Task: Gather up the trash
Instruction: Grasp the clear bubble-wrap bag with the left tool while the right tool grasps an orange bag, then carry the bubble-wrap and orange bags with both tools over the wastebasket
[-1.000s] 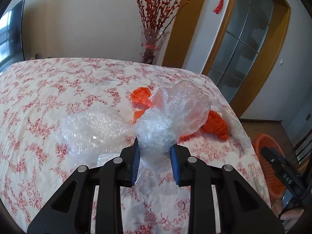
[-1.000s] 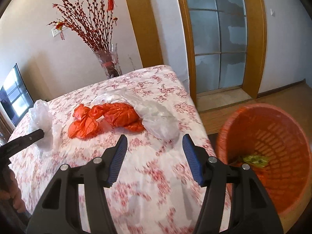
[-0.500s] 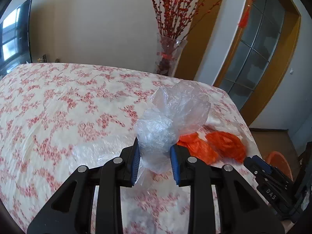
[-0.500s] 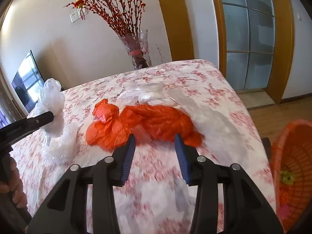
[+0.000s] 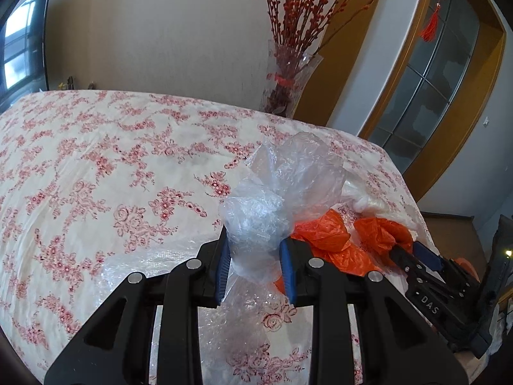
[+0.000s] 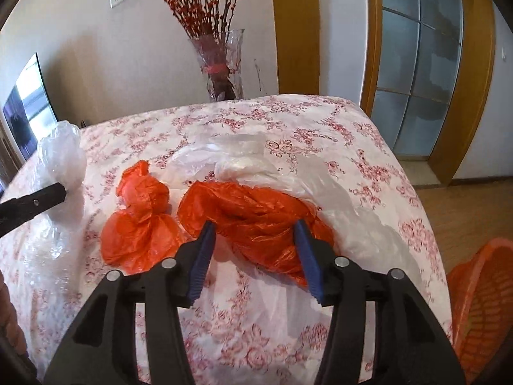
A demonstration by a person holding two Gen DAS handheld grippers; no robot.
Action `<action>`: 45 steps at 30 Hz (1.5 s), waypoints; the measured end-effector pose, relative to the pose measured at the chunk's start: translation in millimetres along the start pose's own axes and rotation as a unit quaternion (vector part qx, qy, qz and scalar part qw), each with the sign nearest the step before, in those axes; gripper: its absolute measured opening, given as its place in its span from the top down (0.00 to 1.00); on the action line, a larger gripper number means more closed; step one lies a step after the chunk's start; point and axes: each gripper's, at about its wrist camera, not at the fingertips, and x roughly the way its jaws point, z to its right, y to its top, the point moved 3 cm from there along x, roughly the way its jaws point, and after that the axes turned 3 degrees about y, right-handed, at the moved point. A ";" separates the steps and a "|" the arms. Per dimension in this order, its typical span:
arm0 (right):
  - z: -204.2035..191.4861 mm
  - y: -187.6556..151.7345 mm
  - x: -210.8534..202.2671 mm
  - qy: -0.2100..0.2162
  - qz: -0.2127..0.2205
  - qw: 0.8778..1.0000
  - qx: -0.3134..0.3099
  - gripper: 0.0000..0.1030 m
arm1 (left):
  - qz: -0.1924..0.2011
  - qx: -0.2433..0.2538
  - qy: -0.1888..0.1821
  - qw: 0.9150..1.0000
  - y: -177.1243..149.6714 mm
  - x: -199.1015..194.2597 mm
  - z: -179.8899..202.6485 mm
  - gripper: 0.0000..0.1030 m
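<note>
My left gripper is shut on a crumpled clear plastic bag and holds it above the floral tablecloth; the bag also shows in the right wrist view. My right gripper is open, its blue pads on either side of a large crumpled orange plastic bag lying on the table. A smaller knotted orange bag lies to its left. In the left wrist view the orange bags lie behind the held bag, with the right gripper at them.
A sheet of bubble wrap lies under my left gripper. Whitish clear plastic lies behind the orange bags. An orange basket stands on the floor at the table's right. A glass vase of red branches stands behind the table.
My right gripper has moved forward and opened wider around the large orange bag. My left gripper has lifted a little and swung with the clear bag still held.
</note>
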 end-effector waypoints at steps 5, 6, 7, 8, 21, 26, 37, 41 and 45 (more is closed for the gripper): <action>-1.0 2.9 6.9 -0.008 -0.009 1.000 -0.013 0.47 | -0.004 0.001 0.000 1.000 -0.1 3.9 0.4 0.73; -0.6 3.6 8.5 -0.010 -0.010 1.000 -0.015 0.45 | -0.005 0.001 0.000 1.000 0.3 4.5 0.3 0.73; -1.2 4.4 11.0 -0.014 -0.011 1.000 -0.019 0.45 | -0.006 0.000 0.000 1.000 0.6 5.4 0.1 0.73; -1.2 4.7 12.9 -0.017 -0.014 1.000 -0.022 0.45 | -0.007 -0.001 -0.001 1.000 1.1 6.3 0.2 0.73; 15.2 0.4 -16.5 0.009 0.013 1.000 0.022 0.84 | -0.003 -0.003 -0.001 1.000 0.0 -2.5 0.3 0.73; 9.2 -4.8 -55.3 0.028 0.035 0.999 0.022 0.84 | 0.005 0.001 -0.009 1.000 -1.8 -17.9 7.3 0.73; 12.9 -26.8 -139.4 0.042 0.077 0.996 0.034 0.84 | 0.031 0.023 -0.037 0.999 -14.8 -66.7 40.1 0.73; 19.2 -42.8 -168.9 0.042 0.092 0.994 0.043 0.84 | 0.035 0.034 -0.047 0.998 -22.8 -82.5 54.5 0.73; 34.8 -57.1 -197.5 0.031 0.107 0.992 0.061 0.84 | 0.036 0.044 -0.060 0.997 -30.3 -93.6 70.9 0.73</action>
